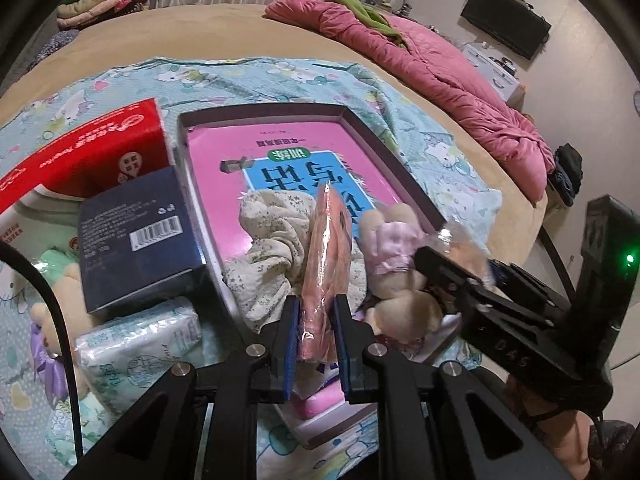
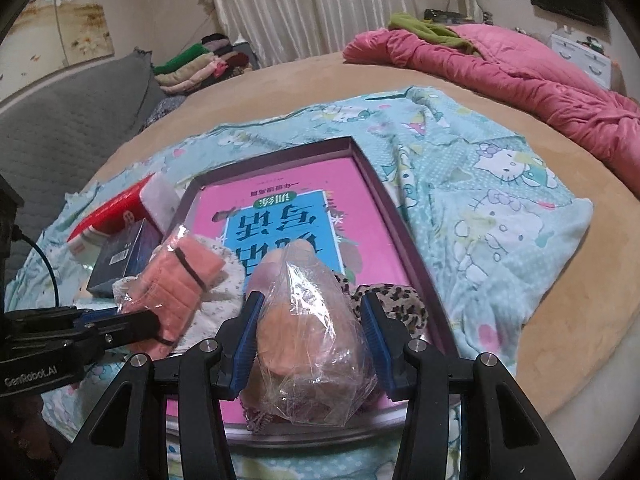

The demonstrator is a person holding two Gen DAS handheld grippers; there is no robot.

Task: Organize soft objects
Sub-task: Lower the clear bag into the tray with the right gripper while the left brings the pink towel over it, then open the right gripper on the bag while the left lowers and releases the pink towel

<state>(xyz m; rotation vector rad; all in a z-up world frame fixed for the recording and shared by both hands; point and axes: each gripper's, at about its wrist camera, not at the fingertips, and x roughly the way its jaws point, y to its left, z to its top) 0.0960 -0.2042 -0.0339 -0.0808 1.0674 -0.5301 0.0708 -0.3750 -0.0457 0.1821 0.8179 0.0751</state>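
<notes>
On a bed, a teal cartoon-cat blanket (image 2: 500,216) carries everything. At far left sits a red and white box (image 1: 80,152), with a dark blue box (image 1: 136,240) leaning just in front of it and a soft pack of tissues (image 1: 136,340) nearer the camera. To the right lies a shallow purple tray (image 2: 384,196) lined with a pink and blue book cover.

The left tongs (image 1: 316,320) are clenched on a pink folded cloth in clear wrap (image 1: 326,264), held upright over the tray's near left part. Under it a cream floral cloth (image 1: 272,248) lies crumpled in the tray. Just right of that, a beige plush toy with a lilac bow (image 1: 396,252) rests in the tray.

The right tongs (image 2: 312,332) grasp a peach plush in a clear plastic bag (image 2: 312,332) above the tray's near edge. A leopard-print cloth (image 2: 400,300) lies just beside it, inside the tray. Farther right, well apart, a pink quilt (image 2: 520,76) is bunched along the bed.
</notes>
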